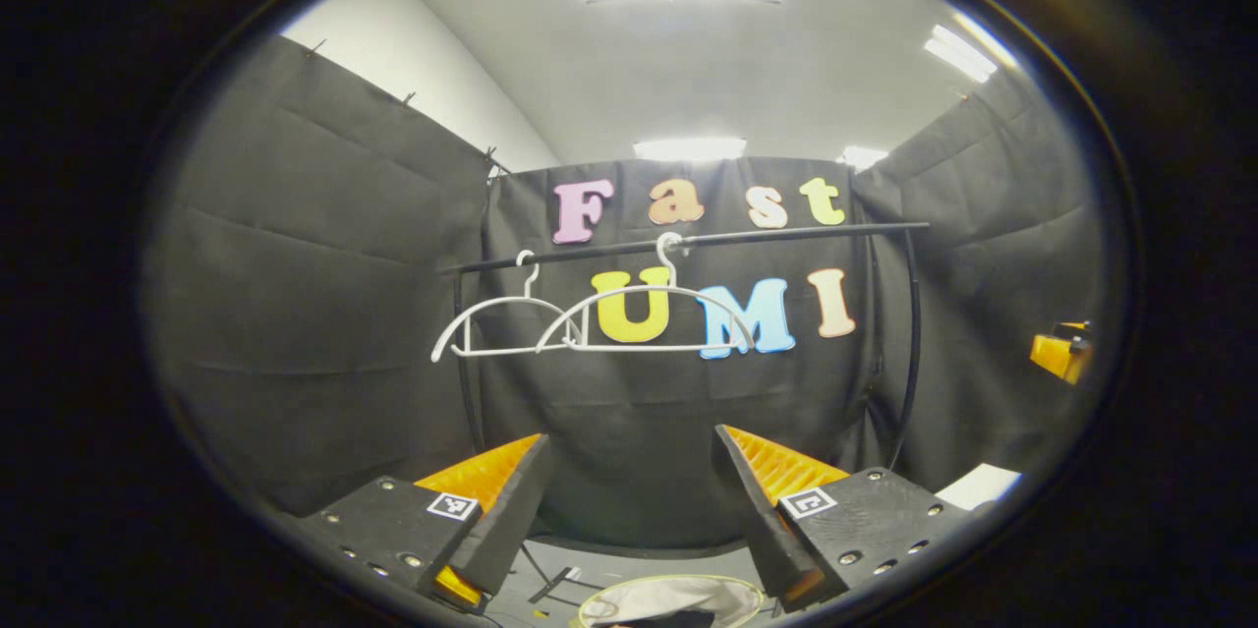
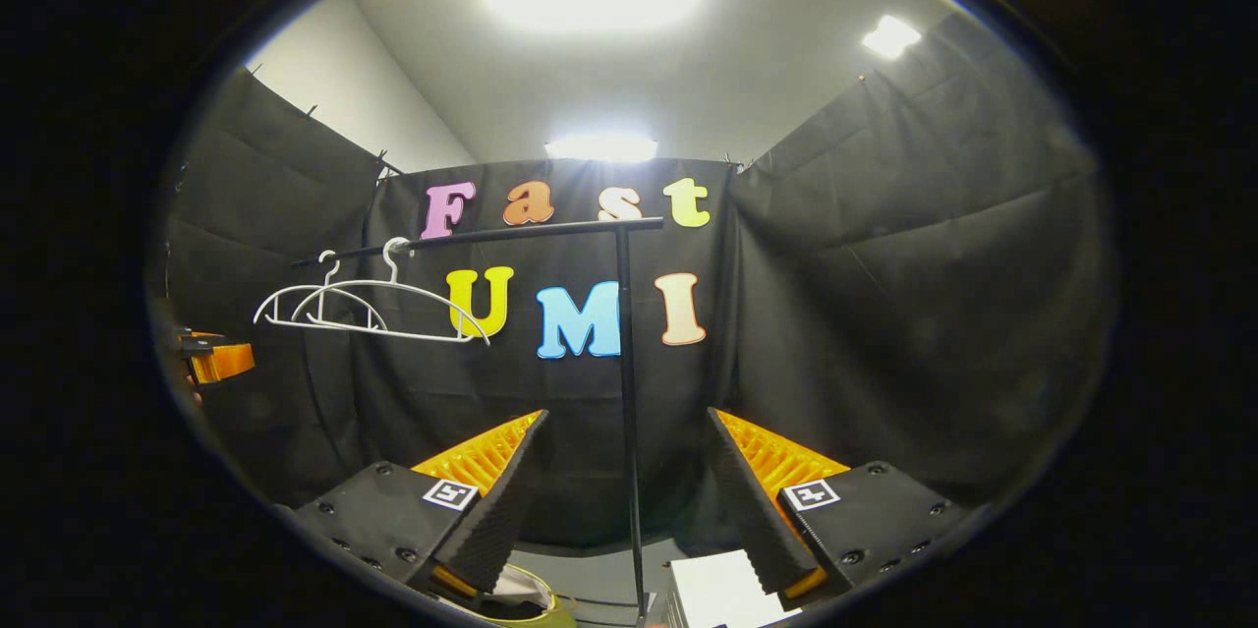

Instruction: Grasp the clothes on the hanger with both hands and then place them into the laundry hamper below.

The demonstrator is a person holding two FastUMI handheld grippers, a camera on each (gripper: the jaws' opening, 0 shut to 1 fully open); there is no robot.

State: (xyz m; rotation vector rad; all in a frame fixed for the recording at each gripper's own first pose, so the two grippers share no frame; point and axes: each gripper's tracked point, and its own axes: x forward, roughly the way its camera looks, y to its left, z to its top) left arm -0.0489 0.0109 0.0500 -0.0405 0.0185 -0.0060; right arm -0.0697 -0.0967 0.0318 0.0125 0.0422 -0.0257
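Down low in the left gripper view, the left gripper (image 1: 629, 456) is hanging with its jaws spread wide, holding nothing. Just beneath and beyond it, the laundry hamper (image 1: 727, 594) is sitting on the floor, with dark clothes (image 1: 668, 619) lying inside. The right gripper (image 2: 624, 441) is likewise gaping wide and gripping nothing, the hamper's rim peeking past its left finger. Farther back, two white hangers (image 1: 590, 318) are dangling bare on the black rail (image 1: 786, 233).
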